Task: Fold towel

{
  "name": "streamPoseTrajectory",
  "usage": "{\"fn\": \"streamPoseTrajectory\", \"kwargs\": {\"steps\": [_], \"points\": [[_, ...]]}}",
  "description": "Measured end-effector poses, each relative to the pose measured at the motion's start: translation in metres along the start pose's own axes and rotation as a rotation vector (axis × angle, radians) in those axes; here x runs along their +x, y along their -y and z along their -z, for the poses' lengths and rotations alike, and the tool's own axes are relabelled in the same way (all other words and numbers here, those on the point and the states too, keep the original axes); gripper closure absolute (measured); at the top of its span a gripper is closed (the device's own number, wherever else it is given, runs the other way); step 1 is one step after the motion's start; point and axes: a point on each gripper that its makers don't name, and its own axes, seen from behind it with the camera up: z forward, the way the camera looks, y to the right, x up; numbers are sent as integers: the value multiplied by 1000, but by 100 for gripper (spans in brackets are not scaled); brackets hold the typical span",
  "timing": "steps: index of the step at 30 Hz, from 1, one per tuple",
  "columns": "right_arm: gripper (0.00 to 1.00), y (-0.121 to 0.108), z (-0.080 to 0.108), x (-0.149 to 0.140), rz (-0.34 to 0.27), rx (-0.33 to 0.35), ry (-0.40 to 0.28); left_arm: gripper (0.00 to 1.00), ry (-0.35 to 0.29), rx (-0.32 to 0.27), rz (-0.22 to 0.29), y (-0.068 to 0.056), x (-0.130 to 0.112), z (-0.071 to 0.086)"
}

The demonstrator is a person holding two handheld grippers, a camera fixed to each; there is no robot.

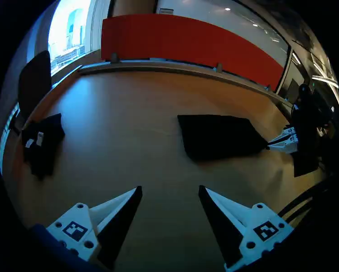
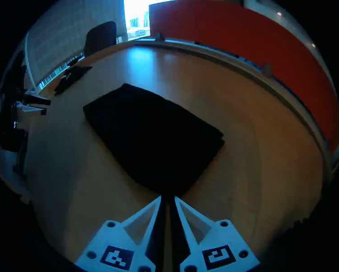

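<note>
my left gripper [image 1: 169, 189] hangs over the wooden table [image 1: 124, 113] w/ jaws spread wide, nothing btwn them; the black towel [image 1: 219, 136] lies folded flat, right of centre and well ahead of it; my right gripper [image 2: 168, 198] sits at the towel's near corner, jaws drawn narrow; looks like they pinch the edge, tho it's too dark to be sure; a 2nd dark cloth heap [image 1: 42, 140] lies far off at the table's left end, near a chair [image 1: 33, 81]

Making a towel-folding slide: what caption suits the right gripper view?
Right gripper, jaws nearly together, pinches the near corner of a black towel on a wooden table.
</note>
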Motion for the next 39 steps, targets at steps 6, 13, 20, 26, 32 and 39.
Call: {"fn": "streamPoseTrajectory", "kwargs": {"steps": [6, 13, 20, 26, 32, 39], "points": [[95, 1, 3, 3, 8, -11, -13, 7, 1, 0, 0, 0, 0, 1], [95, 3, 10, 20, 28, -20, -49, 8, 1, -1, 0, 0, -1, 2], [95, 3, 20, 49, 67, -35, -100, 8, 1, 2, -1, 2, -2, 5], [95, 6, 28, 83, 121, -51, -144, 8, -4, 2, 5, 2, -2, 8], [95, 13, 33, 115, 176, -56, -181, 8, -14, 2, 7, 2, 1, 13], [95, 22, 34, 146, 220, -53, -212, 8, -22, 5, 16, 4, 2, 18]]}}
